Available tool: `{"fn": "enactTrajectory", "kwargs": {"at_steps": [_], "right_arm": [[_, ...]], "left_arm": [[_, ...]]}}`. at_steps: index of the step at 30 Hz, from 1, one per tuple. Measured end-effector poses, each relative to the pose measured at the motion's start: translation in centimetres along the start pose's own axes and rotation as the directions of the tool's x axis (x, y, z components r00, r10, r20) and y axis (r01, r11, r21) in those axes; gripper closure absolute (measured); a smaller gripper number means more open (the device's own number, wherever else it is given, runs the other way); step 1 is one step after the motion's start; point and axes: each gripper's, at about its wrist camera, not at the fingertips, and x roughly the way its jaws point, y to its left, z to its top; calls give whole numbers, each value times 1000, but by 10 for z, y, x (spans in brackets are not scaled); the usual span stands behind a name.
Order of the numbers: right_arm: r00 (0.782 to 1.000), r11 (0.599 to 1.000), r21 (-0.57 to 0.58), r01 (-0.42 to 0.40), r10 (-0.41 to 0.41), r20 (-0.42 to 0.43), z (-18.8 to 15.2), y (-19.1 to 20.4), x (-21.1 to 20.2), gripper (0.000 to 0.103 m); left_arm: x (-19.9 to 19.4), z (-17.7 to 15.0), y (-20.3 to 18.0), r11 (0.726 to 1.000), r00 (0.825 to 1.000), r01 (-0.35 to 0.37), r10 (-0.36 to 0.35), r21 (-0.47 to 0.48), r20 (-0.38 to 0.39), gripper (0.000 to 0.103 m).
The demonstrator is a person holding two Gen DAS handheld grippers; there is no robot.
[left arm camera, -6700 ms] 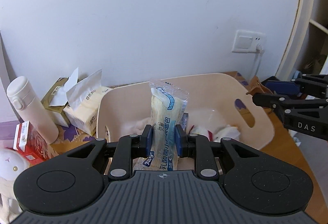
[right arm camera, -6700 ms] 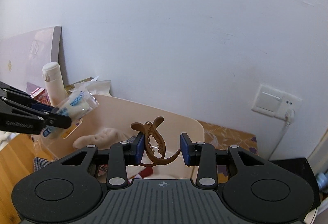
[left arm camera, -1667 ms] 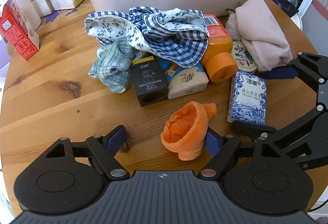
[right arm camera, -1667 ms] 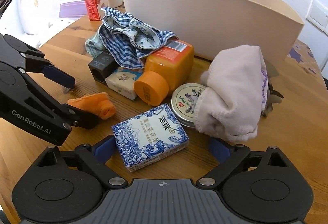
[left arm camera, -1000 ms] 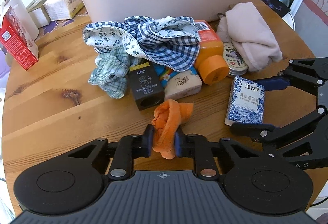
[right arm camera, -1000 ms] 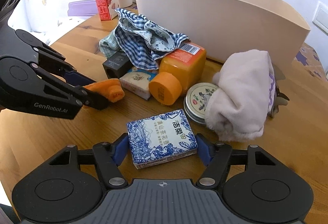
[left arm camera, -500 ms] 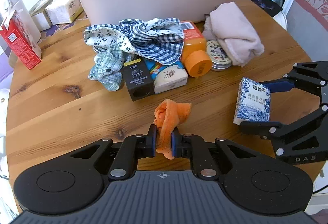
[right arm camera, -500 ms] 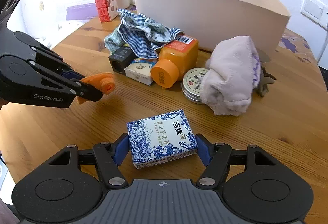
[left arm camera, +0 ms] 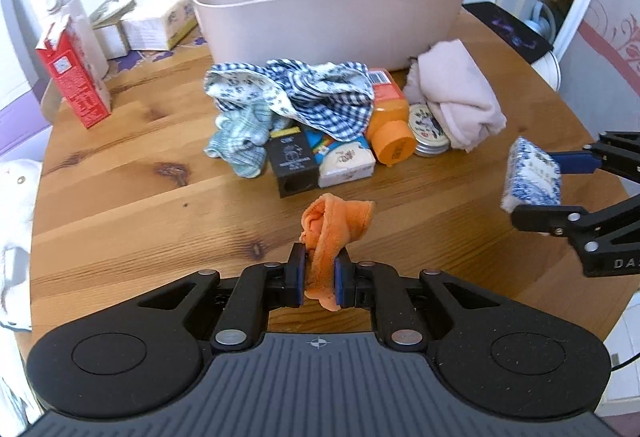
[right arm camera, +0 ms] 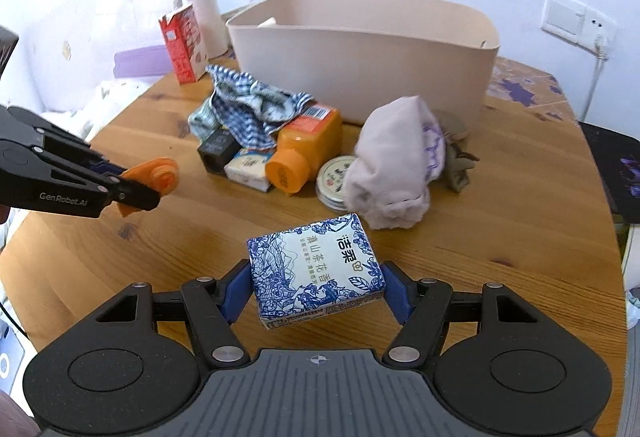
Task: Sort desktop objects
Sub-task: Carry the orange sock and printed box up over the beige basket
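- The round wooden bench (left arm camera: 120, 197) carries everything and fills the space beneath both pairs of fingers.
- A beige tub (left arm camera: 328, 25) stands at the far side of the bench, well ahead of both grippers, its near wall facing them.
- A heap lies between the tub and the fingers: a blue checked cloth (left arm camera: 316, 93) draped over a teal cloth, an orange bottle (left arm camera: 390, 125) on its side, a black box (left arm camera: 292, 165), a small white packet and a round tin (left arm camera: 430, 129).
- A pink rolled cloth (right arm camera: 396, 173) lies right of the heap, touching the tin, ahead of the right gripper.
- A red carton (left arm camera: 72, 77) stands upright far to the left, beside a white flask.
- The tissue pack (right arm camera: 316, 273), blue and white, is off the bench, gripped across its width by the right gripper (right arm camera: 316, 291), whose fingers stand fairly wide and press on both of its sides.
- The orange cloth (left arm camera: 332, 233) hangs bunched, off the bench, in the left gripper (left arm camera: 320, 279), whose fingers are pinched nearly together on it; most of it spills out ahead of the tips.
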Motion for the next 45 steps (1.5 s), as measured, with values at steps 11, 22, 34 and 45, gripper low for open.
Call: {"fn": "enactTrajectory", "kwargs": {"at_steps": [11, 22, 34, 45], "right_arm": [[997, 999, 30, 26, -29, 77, 13, -13, -24, 37], [981, 996, 27, 85, -88, 175, 46, -42, -45, 37], [960, 993, 15, 119, -119, 252, 88, -61, -41, 37], [951, 992, 2, 124, -119, 285, 130, -73, -18, 37]], "left_arm": [[-27, 20, 19, 999, 996, -32, 35, -44, 76, 90], [-43, 57, 31, 998, 986, -37, 44, -46, 161, 90], [-42, 105, 31, 998, 973, -54, 60, -32, 221, 90], [-21, 152, 17, 994, 963, -104, 109, -31, 246, 90]]}}
